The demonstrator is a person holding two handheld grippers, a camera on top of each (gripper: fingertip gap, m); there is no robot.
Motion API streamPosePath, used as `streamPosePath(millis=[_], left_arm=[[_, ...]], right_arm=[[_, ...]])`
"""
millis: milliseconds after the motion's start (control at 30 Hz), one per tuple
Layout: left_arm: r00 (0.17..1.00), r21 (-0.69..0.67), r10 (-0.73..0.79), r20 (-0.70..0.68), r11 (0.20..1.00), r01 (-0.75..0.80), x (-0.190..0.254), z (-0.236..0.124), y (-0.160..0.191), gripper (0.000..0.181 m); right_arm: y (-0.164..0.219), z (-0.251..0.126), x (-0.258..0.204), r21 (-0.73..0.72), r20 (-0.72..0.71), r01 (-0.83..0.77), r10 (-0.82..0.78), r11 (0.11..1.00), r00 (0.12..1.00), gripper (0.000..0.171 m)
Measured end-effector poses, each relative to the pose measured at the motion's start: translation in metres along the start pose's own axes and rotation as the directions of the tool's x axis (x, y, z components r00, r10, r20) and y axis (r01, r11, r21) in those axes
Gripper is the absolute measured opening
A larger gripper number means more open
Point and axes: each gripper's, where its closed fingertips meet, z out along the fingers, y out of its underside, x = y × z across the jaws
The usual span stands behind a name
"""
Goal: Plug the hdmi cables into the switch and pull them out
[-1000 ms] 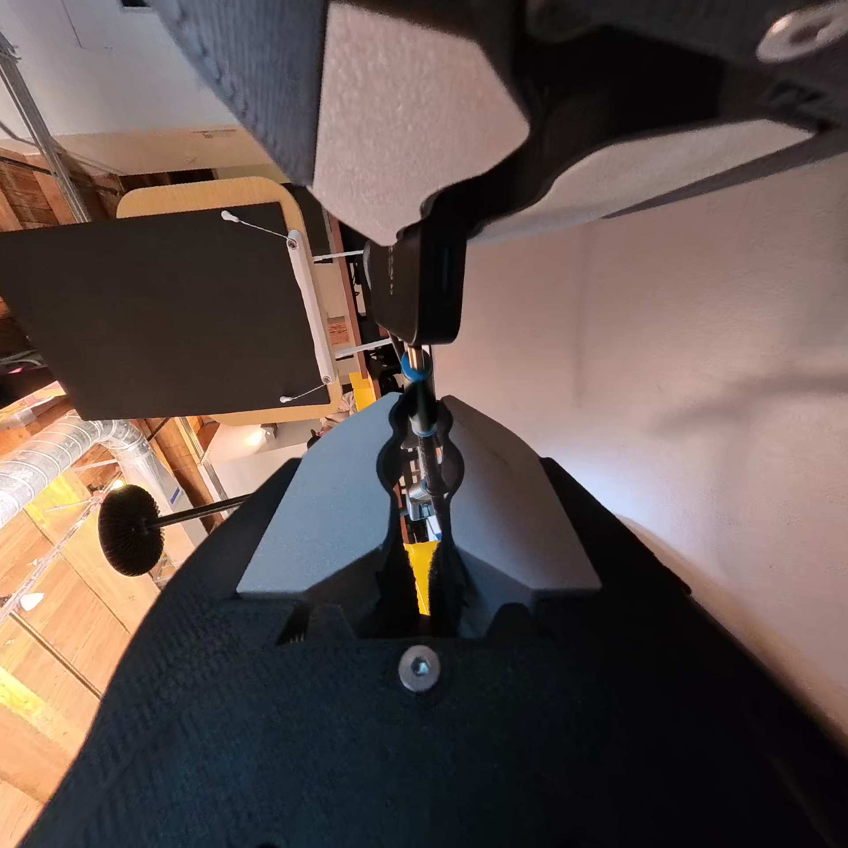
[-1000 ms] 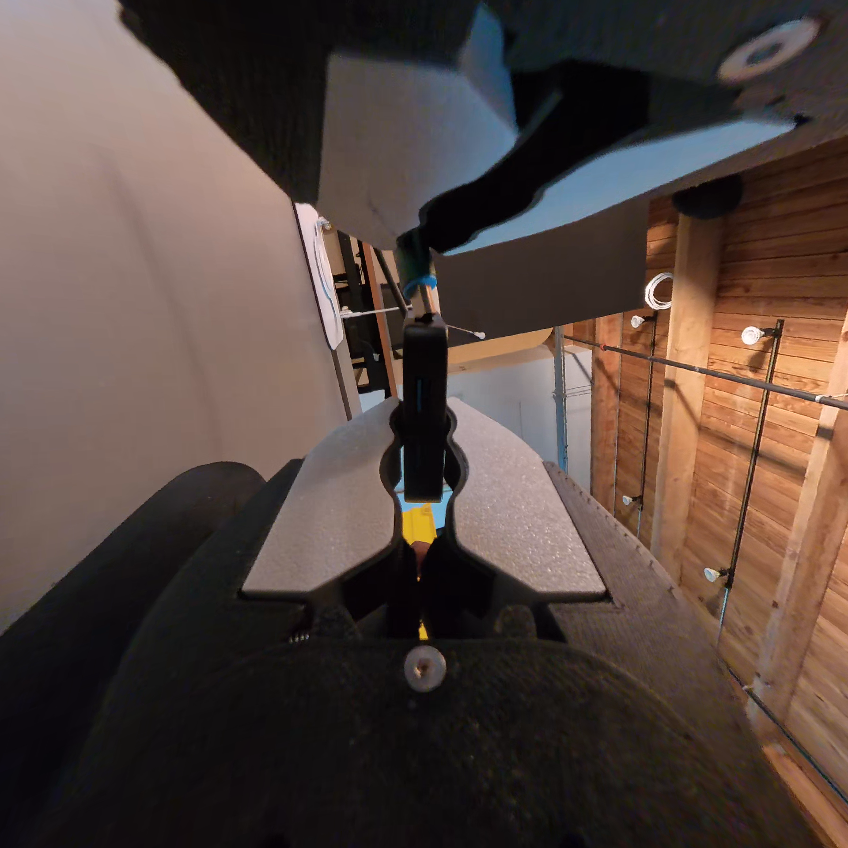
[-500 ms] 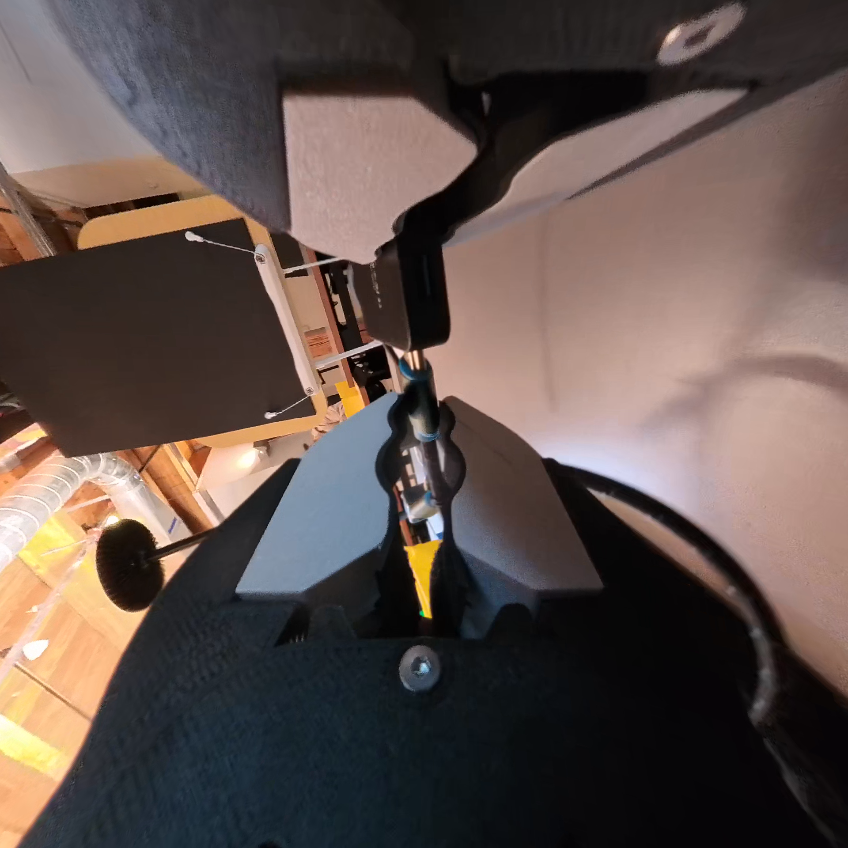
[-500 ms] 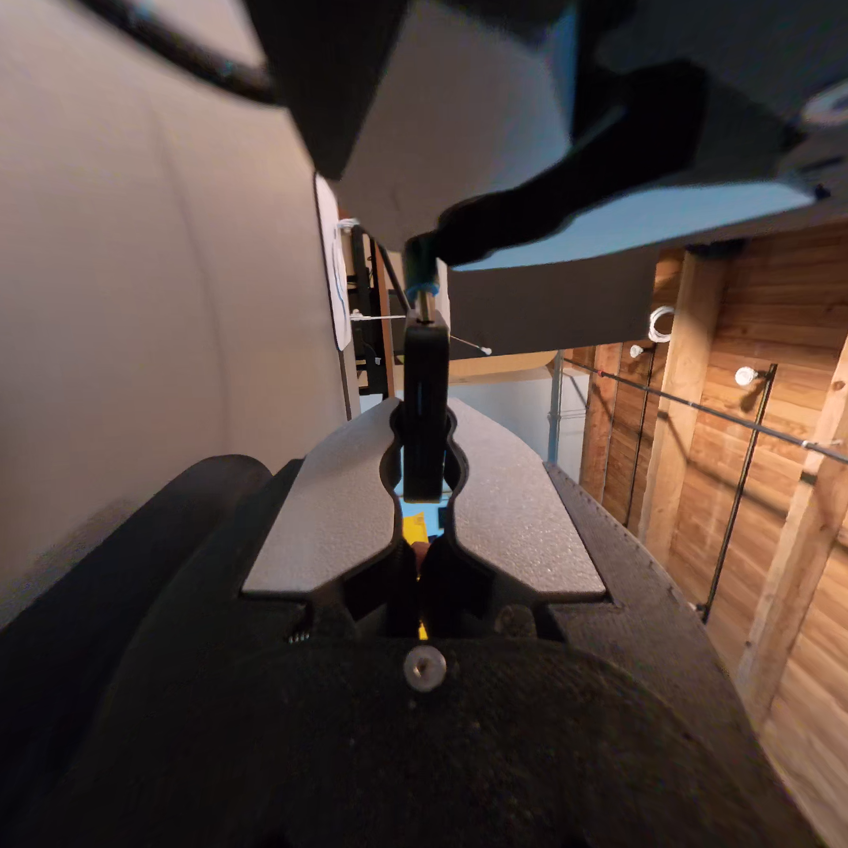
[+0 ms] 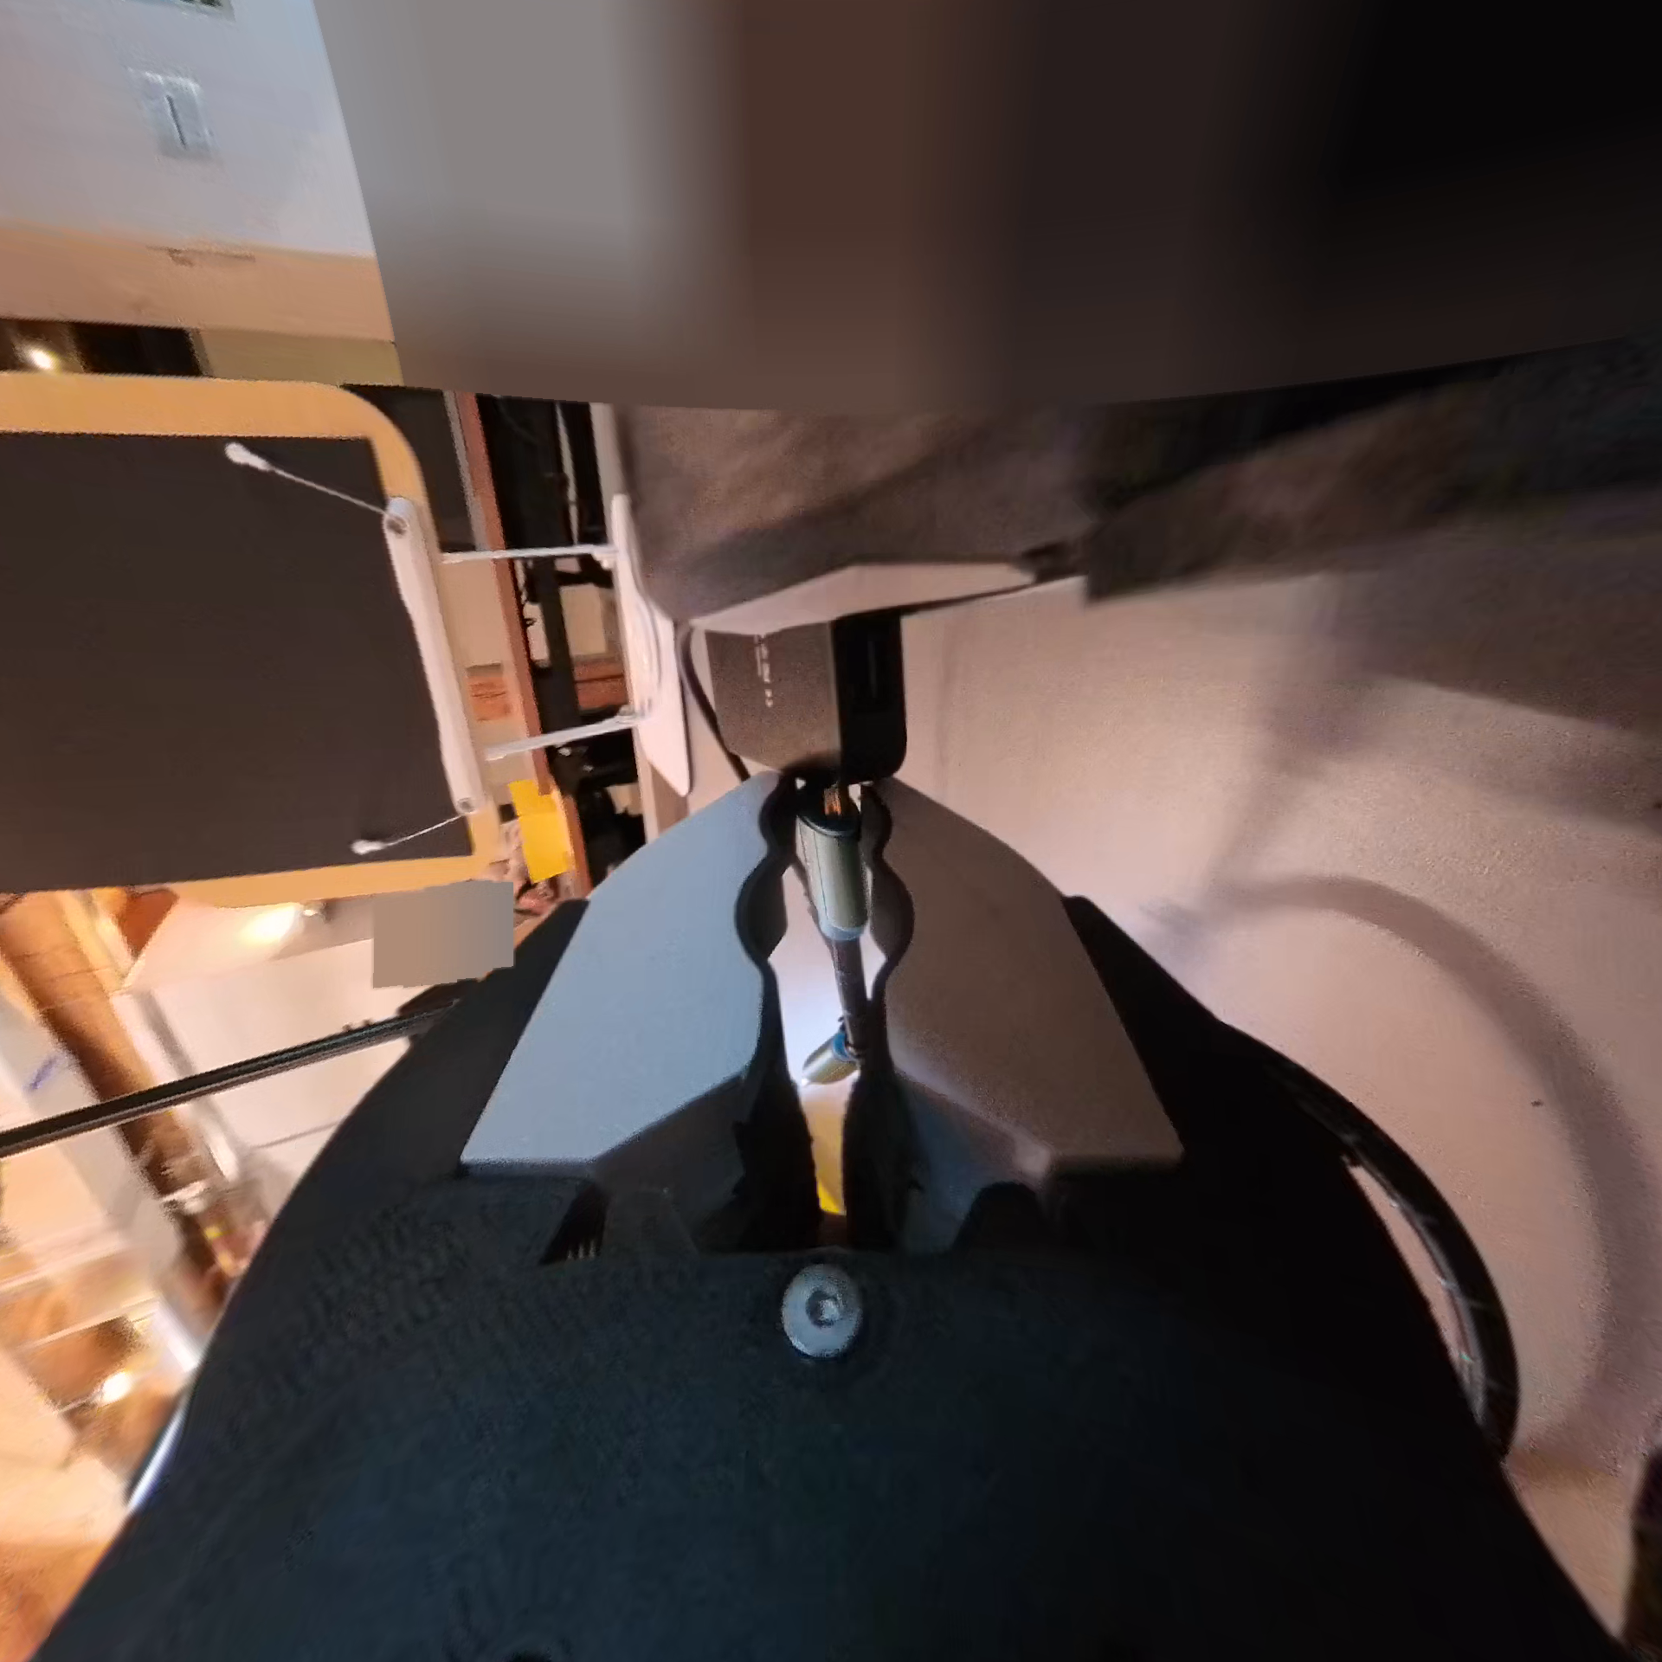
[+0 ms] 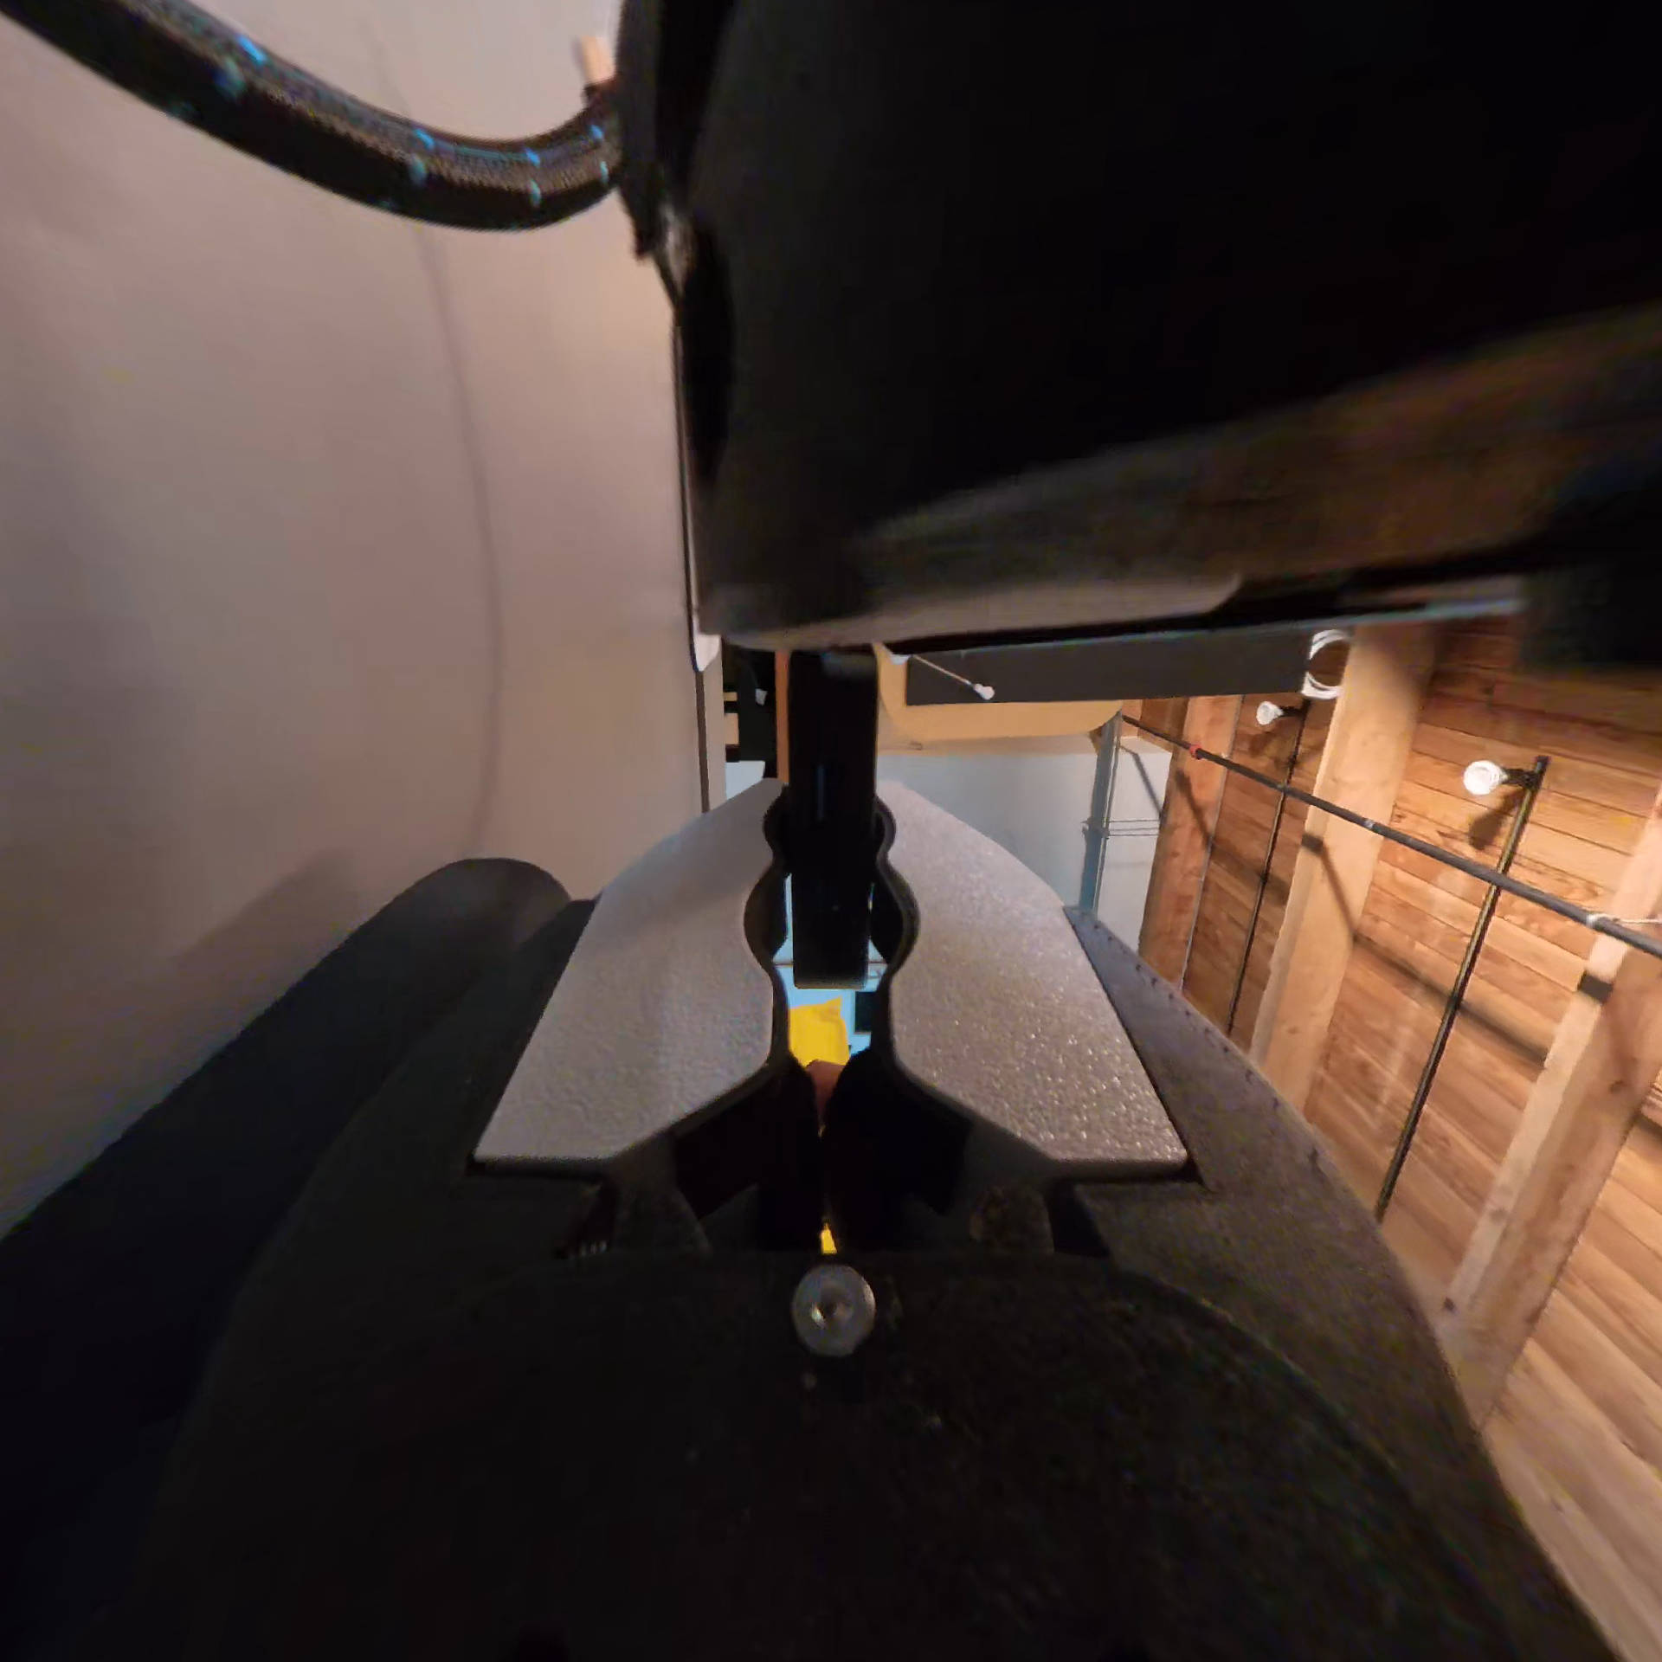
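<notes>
1. In the left wrist view the left gripper (image 5: 829, 863) has two pale grey foam-faced fingers (image 5: 647, 989) with wavy inner edges, set in a rough black printed body. They are closed on the metallic, brass-coloured plug (image 5: 836, 877) of an hdmi cable (image 5: 850, 980), whose thin dark cord runs back between the fingers.
2. Just past the plug's tip sits the switch (image 5: 791, 692), a flat dark box with rounded corners, its narrow edge facing the plug. The blur hides whether they touch.
3. The right gripper (image 5: 863, 576) pinches the switch from above; only one pale pad and blurred black body show.
4. A second, braided black cable (image 5: 1439, 1259) curves along the pale table (image 5: 1349, 809) at right.
5. Half a second ago the left gripper held the cord farther back by its blue bands; now it sits on the plug, closer to the switch.
6. In the right wrist view the right gripper (image 6: 827, 886) has the same grainy foam fingers (image 6: 1007, 989), clamped on the switch (image 6: 829, 854), seen edge-on as a slim black slab.
7. The left gripper (image 6: 1124, 360) fills the top, dark and blurred, nearer than before, with a braided black cable (image 6: 360, 144) flecked blue sweeping from it.
8. Wooden plank walls (image 6: 1484, 989) stand at right.
</notes>
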Motion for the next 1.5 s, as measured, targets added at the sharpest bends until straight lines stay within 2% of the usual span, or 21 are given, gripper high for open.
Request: streamPosePath(millis=[267,533,600,667,800,900,1100,1233,1267,1300,1400,1500], left_arm=[[0.994,0.079,-0.109,-0.031,0.991,0.111,0.003,0.004,0.0,0.019],[0.98,0.13,-0.187,-0.067,0.972,0.194,0.008,0.003,0.009,0.044],[0.972,0.133,-0.207,-0.109,0.966,0.22,0.011,0.0,0.02,0.047],[0.952,0.131,-0.224,-0.207,0.958,0.254,0.021,-0.002,0.032,0.048],[0.857,0.207,-0.231,-0.46,0.911,0.356,0.041,-0.01,0.039,0.05],[0.794,0.246,-0.232,-0.562,0.869,0.428,0.042,-0.001,0.04,0.049],[0.6,0.126,-0.297,-0.743,0.818,0.561,0.054,0.018,0.038,0.043],[0.456,-0.054,-0.359,-0.814,0.829,0.557,0.073,0.026,0.044,0.025],[0.431,-0.042,-0.353,-0.83,0.812,0.582,0.072,0.022,0.039,0.009],[0.45,-0.026,-0.345,-0.824,0.816,0.577,0.072,0.023,0.039,0.007],[0.602,0.044,-0.359,-0.713,0.835,0.549,0.059,0.029,0.042,0.006],[0.697,0.106,-0.376,-0.61,0.833,0.542,0.041,0.016,0.037,0.006]], right_arm=[[0.001,0.001,-0.004,0.003,0.022,0.011,-0.011,1.0,1.0,0.014],[-0.004,0.003,-0.019,0.02,0.096,0.054,-0.056,0.998,0.994,0.014],[-0.003,0.003,-0.021,0.019,0.107,0.058,-0.06,0.998,0.992,0.014],[-0.003,0.003,-0.022,0.028,0.116,0.059,-0.062,0.998,0.991,0.014],[0.0,0.002,-0.025,0.041,0.132,0.069,-0.074,0.997,0.988,0.014],[0.006,0.003,-0.024,0.038,0.139,0.045,-0.05,0.998,0.989,0.014],[0.01,0.003,-0.024,0.048,0.147,0.023,-0.03,0.999,0.989,0.014],[0.009,0.002,-0.023,0.056,0.144,0.021,-0.029,0.998,0.989,0.014],[0.01,0.002,-0.023,0.058,0.144,0.017,-0.025,0.998,0.989,0.014],[0.01,0.002,-0.023,0.06,0.146,0.014,-0.022,0.998,0.989,0.014],[0.011,0.003,-0.023,0.05,0.147,0.015,-0.023,0.999,0.989,0.014],[0.019,0.005,-0.02,-0.002,0.13,0.023,-0.022,1.0,0.991,0.014]])
